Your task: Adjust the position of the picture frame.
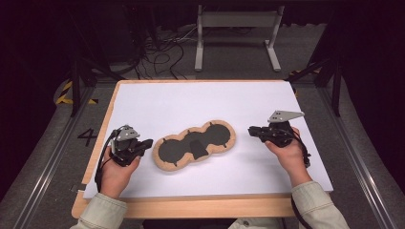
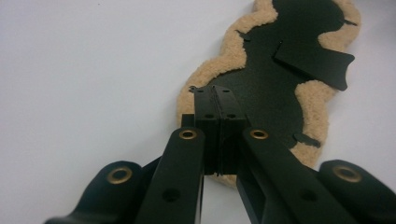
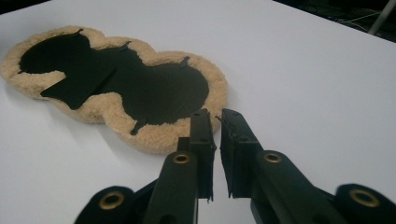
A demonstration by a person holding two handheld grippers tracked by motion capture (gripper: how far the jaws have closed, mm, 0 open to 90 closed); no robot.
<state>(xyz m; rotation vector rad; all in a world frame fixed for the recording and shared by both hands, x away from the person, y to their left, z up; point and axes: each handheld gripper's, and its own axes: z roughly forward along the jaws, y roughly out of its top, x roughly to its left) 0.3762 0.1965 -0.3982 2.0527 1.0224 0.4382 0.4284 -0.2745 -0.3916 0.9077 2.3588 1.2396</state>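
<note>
The left gripper (image 2: pixel 217 100) rises from the bottom edge of its own view, its two black jaws pressed together with nothing between them. Brass-coloured rivets mark the linkage arms below the jaws. The jaw tips overlap the near end of a fleece-edged pad (image 2: pixel 236 56), a flat piece with a tan woolly border and a black inner face cut in a lobed outline. Whether the tips touch the pad cannot be told. A loose black flap (image 2: pixel 317 65) lies tilted on the pad's black face, beyond the jaws and towards the pad's far end. Small black tabs notch the woolly border. The pad rests on a white tabletop (image 2: pixel 88 79), which spreads wide to the pad's left.
</note>
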